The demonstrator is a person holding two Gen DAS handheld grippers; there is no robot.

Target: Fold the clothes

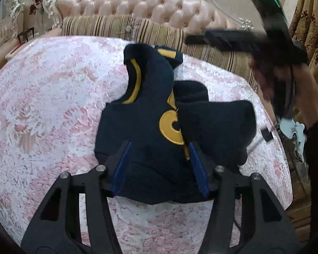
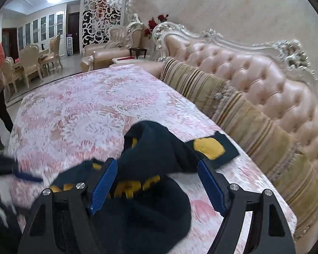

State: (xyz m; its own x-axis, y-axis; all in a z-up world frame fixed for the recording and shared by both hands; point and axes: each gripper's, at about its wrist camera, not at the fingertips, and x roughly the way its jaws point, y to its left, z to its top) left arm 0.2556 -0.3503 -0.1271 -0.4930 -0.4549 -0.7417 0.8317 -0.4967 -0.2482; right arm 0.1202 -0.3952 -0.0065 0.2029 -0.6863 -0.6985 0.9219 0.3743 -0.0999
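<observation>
A crumpled navy fleece garment with yellow lettering (image 1: pixel 159 114) lies bunched on the pink-and-white floral surface (image 1: pixel 53 97), its long axis running from near to far toward the striped cushion (image 1: pixel 108 26). The left gripper (image 1: pixel 158 148) sits at the near hem; its jaws stand apart with cloth bulging between the blue pads, and whether they pinch it is unclear. To the right, the right gripper (image 2: pixel 158 171) hangs over the heap, jaws wide apart and clamped on nothing. The left hand looks nearer to a grip.
</observation>
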